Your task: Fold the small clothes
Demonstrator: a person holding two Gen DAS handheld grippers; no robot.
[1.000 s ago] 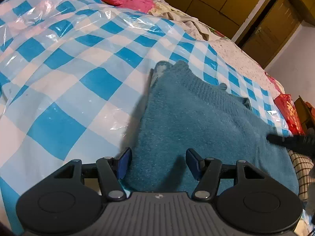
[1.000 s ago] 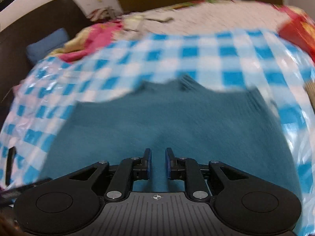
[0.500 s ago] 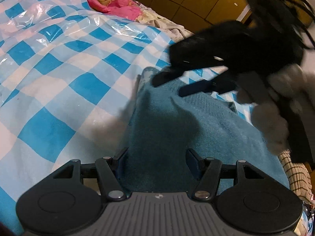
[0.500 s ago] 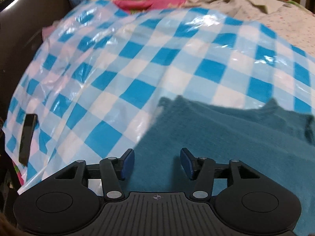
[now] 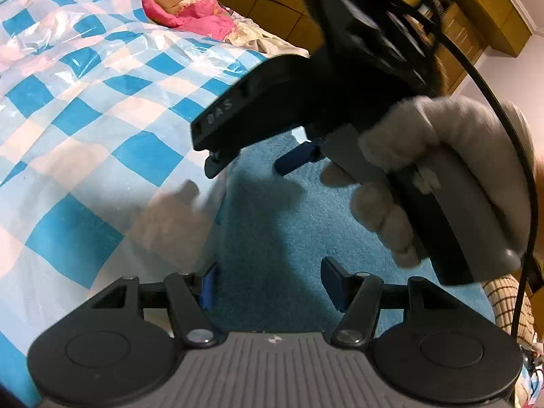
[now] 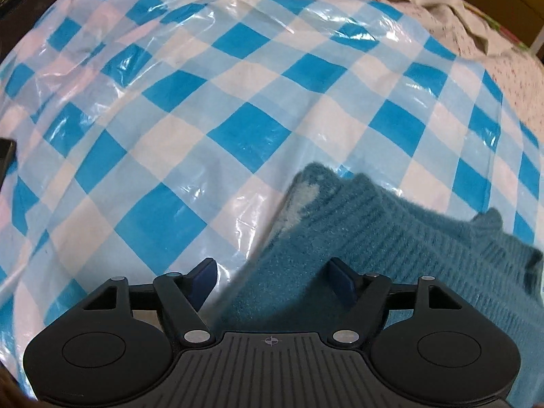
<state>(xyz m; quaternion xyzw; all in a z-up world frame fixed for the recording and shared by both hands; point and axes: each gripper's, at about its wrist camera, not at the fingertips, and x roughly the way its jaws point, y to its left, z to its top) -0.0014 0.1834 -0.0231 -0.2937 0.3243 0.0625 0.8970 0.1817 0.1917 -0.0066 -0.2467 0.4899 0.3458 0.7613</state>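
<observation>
A fuzzy teal knit sweater, ribbed at its hem, is laid on a glossy, crinkled checked plastic sheet. Matt black plastic is seen on the right gripper, held in a fleecy grey glove.

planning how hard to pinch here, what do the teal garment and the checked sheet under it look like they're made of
Teal garment: looks like a soft knitted sweater, wool or acrylic; ribbed rows at one edge and a fuzzy matte nap. Fibre type can't be told.

Checked sheet: looks like thin plastic film, glossy; it shows bright glare streaks and sharp crinkles over the blue and white squares.
</observation>
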